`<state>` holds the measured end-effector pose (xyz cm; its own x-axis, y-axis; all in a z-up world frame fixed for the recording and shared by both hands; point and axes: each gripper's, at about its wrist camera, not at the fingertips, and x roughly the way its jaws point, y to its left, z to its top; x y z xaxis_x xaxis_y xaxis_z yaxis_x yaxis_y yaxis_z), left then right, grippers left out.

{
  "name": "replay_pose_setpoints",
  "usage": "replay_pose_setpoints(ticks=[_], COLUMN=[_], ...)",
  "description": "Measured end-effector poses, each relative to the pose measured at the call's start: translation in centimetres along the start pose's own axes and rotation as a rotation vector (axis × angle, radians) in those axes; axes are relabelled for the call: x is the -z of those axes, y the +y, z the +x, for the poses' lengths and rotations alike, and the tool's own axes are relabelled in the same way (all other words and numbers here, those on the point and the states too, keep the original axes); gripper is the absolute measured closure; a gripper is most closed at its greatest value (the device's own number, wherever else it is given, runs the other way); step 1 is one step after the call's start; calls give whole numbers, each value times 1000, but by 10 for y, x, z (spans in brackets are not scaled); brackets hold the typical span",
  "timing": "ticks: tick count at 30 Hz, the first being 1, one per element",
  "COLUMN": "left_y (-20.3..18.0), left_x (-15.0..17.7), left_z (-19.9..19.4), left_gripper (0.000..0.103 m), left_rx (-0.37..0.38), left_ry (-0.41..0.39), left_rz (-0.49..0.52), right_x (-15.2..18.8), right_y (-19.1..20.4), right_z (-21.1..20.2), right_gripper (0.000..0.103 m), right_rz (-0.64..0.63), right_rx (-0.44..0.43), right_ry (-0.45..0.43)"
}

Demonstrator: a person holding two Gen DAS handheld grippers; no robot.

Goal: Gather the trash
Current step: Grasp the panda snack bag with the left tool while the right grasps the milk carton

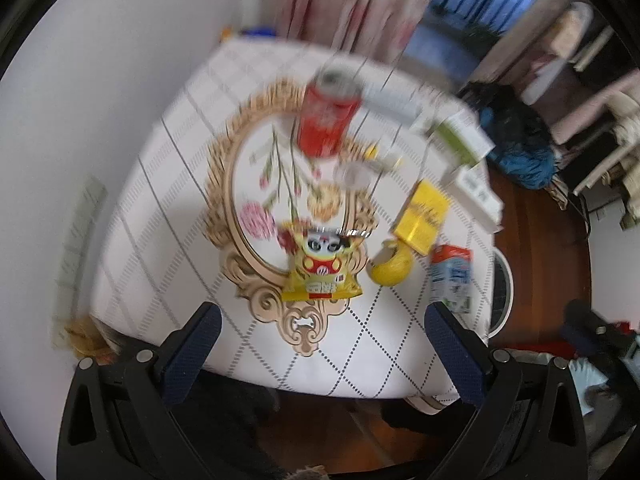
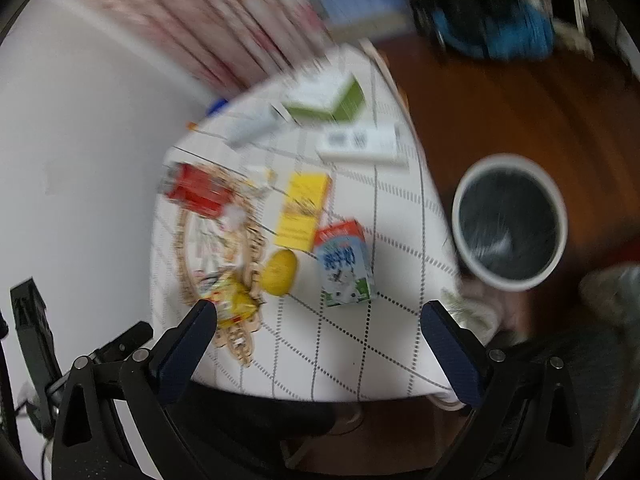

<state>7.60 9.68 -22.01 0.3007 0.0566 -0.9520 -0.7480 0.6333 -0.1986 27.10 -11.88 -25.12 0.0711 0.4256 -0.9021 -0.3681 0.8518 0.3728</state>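
While empty, both grippers' fingers [image 1: 200,344] wide apart.

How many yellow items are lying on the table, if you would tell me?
3: a snack bag at the near centre, a plastic shell to its right, a flat box beyond it. Blur may hide others.

I'm in a lived-in home: pink floral curtains [image 1: 360,4], a patterned tablecloth [image 1: 168,216], wooden floor [image 2: 520,100], and a waste bin [image 2: 510,222] beside the table.
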Motion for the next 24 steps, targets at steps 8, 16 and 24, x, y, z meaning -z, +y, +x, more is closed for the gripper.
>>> replay_pose_setpoints(ticks=[8, 16, 24], left_y=[0, 0, 9], left_x=[-16, -29, -27], left_z=[97, 126, 121], left_gripper=[6, 33, 54], left_rx=[85, 27, 8], left_ry=[158, 157, 124], left_rz=[-122, -108, -107], right_x=[-13, -19, -19], right_y=[-25, -9, 4], right_z=[111, 145, 154], right_gripper=[25, 25, 29], right_rz=[181, 122, 77], right_rx=[-82, 8, 89], right_ry=[137, 159, 146])
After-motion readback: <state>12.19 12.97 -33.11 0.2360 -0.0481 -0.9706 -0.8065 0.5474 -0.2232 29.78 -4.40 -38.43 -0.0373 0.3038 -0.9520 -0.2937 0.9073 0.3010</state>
